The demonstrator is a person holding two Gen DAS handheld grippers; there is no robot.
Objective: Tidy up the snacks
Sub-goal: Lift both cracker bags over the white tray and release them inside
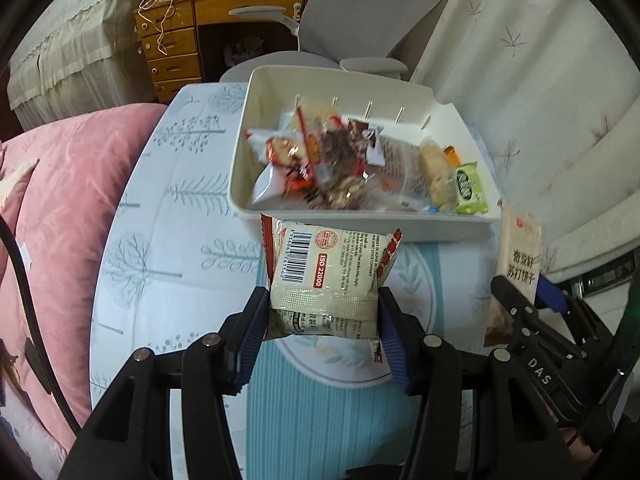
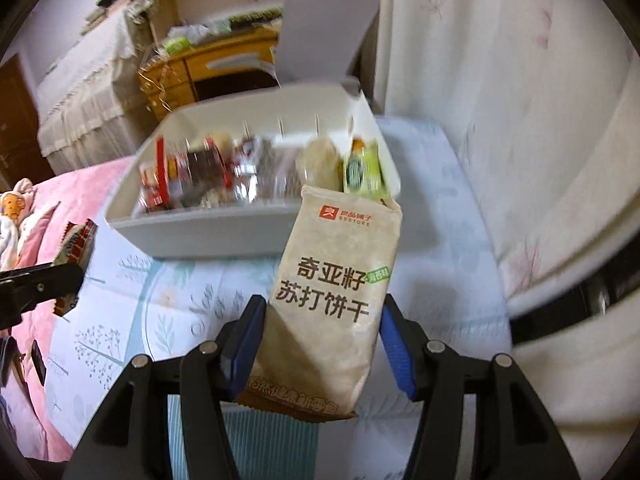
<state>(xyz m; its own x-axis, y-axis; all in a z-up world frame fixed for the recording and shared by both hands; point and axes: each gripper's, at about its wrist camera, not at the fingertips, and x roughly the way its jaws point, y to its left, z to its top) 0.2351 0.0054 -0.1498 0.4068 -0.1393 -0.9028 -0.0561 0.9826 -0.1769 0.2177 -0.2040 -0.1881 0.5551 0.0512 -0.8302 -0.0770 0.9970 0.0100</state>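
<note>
My left gripper (image 1: 323,304) is shut on a cream snack pack (image 1: 328,264) with red ends and a barcode, held above the table just before the white bin (image 1: 360,226). My right gripper (image 2: 323,312) is shut on a beige cracker pack (image 2: 336,280) printed with dark characters, raised near the bin's (image 2: 200,236) right front corner. Several wrapped snacks (image 1: 320,160) lie piled in the bin, a green pack (image 2: 362,172) at its right end. The left wrist view catches the right gripper (image 1: 526,292) and its cracker pack (image 1: 518,248) at the right. The right wrist view shows the left gripper (image 2: 64,276) with its pack (image 2: 76,240) at the left.
The bin stands on a round table under a pale blue tree-print cloth (image 1: 168,240). A pink quilt (image 1: 60,200) lies to the left. A grey chair (image 1: 360,12) and a wooden desk (image 1: 176,44) stand behind; a white curtain (image 1: 540,80) hangs at the right.
</note>
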